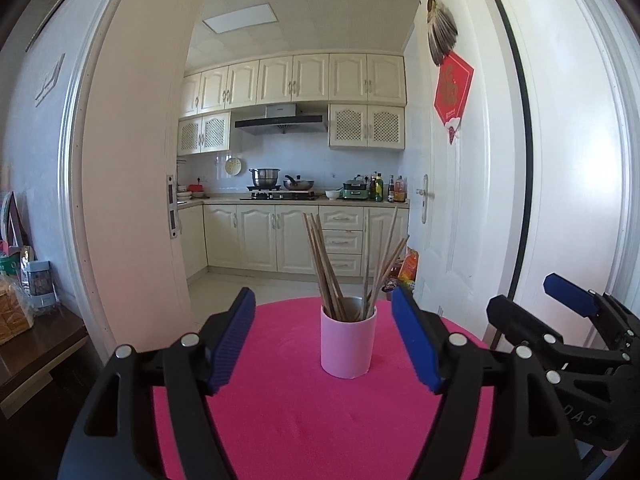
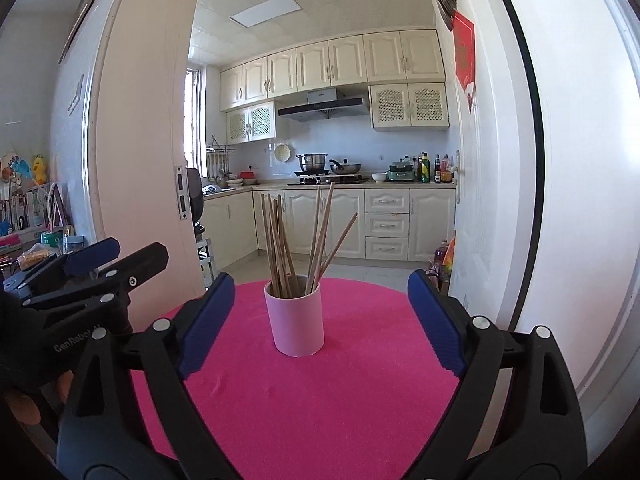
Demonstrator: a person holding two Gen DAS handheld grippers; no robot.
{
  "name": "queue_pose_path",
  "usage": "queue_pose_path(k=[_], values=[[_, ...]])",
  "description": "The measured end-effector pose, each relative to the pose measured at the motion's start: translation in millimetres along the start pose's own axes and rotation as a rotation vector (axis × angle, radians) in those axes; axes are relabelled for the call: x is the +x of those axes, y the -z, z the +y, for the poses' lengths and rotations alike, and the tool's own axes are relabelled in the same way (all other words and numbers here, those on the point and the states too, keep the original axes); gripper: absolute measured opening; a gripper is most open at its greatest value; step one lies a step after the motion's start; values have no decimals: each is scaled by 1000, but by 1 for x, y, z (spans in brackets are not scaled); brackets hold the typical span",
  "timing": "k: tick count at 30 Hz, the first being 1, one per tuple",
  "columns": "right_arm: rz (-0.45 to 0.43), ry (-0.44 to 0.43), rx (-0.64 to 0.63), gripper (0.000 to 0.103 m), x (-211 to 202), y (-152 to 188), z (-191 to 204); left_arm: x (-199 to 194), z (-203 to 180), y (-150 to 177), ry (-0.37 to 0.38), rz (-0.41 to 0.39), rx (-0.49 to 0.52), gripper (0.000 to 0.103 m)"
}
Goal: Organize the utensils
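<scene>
Left wrist: smooth cylindrical pink cup (image 1: pixel 348 346), wooden chopsticks (image 1: pixel 326 272).

left tongs (image 1: pixel 323 340): jaws wide, empty | right tongs (image 2: pixel 321 320): jaws wide, empty | side by side

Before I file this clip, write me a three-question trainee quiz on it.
1. True or false: the left gripper holds a chopstick.
2. Where are the chopsticks? A) flat on the table B) standing in the pink cup C) in the right gripper
3. Fill in: the cup stands on a ____ table.

Key: 1 false, both it and the right gripper are open and empty; 2 B; 3 pink.
</scene>
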State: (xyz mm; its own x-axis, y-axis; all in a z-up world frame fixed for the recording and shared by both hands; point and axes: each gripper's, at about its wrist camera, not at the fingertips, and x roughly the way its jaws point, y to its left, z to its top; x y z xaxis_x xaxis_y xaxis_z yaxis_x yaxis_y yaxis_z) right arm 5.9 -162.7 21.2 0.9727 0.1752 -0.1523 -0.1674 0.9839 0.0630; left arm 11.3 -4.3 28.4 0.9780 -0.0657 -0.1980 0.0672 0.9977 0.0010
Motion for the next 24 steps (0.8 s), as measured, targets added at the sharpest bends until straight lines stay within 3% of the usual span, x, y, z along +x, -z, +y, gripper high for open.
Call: queue_pose_path(k=[11,24], values=[[-24,19,-33,88,-16,-3,9,-20,-8,-3,-41,-15,30,70],[-30,47,-50,90,-26,-4,13,-29,-9,-3,-37,-43,24,70]])
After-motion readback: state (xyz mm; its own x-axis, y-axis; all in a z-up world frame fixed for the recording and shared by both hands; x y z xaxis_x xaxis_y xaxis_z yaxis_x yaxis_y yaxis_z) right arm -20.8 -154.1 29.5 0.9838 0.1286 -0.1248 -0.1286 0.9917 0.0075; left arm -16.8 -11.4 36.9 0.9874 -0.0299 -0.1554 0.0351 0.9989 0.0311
